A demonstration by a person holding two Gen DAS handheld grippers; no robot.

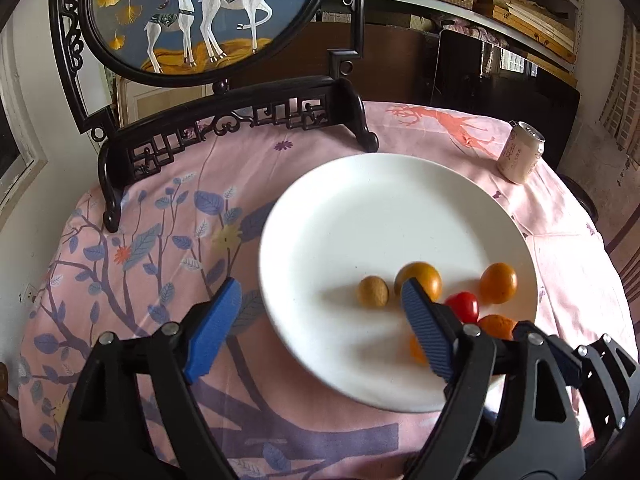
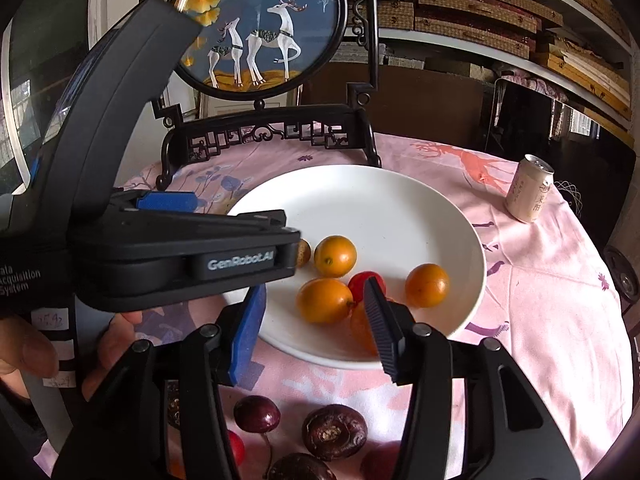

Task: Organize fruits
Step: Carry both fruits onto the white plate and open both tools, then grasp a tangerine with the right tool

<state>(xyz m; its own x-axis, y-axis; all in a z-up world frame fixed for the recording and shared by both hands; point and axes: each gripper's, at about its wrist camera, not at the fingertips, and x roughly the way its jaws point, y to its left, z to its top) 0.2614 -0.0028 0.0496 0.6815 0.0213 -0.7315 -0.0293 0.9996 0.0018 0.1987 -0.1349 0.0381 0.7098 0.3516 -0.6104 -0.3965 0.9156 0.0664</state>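
A white plate (image 1: 360,208) is sitting on a round table covered by a pink floral cloth (image 1: 168,232), and the fruits are gathering on the plate's near half, toward six o'clock. In the left wrist view, a small brownish fruit (image 1: 373,291) is lying at the centre, with an orange kumquat (image 1: 420,276) just beside it at three o'clock, a second kumquat (image 1: 498,283) farther out, and a red cherry tomato (image 1: 464,306) between them toward five o'clock. The left gripper (image 1: 320,328) is hanging over the plate's near rim with its blue fingers (image 1: 216,324) spread wide, grasping nothing. The right gripper (image 2: 316,328) is likewise standing released, its fingers (image 2: 248,328) straddling the plate's near edge and closing on nothing. In the right wrist view, dark purple fruits (image 2: 334,432) are lying on the cloth off the plate at six o'clock, near a dark cherry (image 2: 257,414). A pale drink can (image 2: 530,188) is standing at two o'clock, well apart from the plate, and a carved dark stand (image 1: 240,120) holding an oval deer painting (image 1: 200,12) is rising at twelve o'clock.
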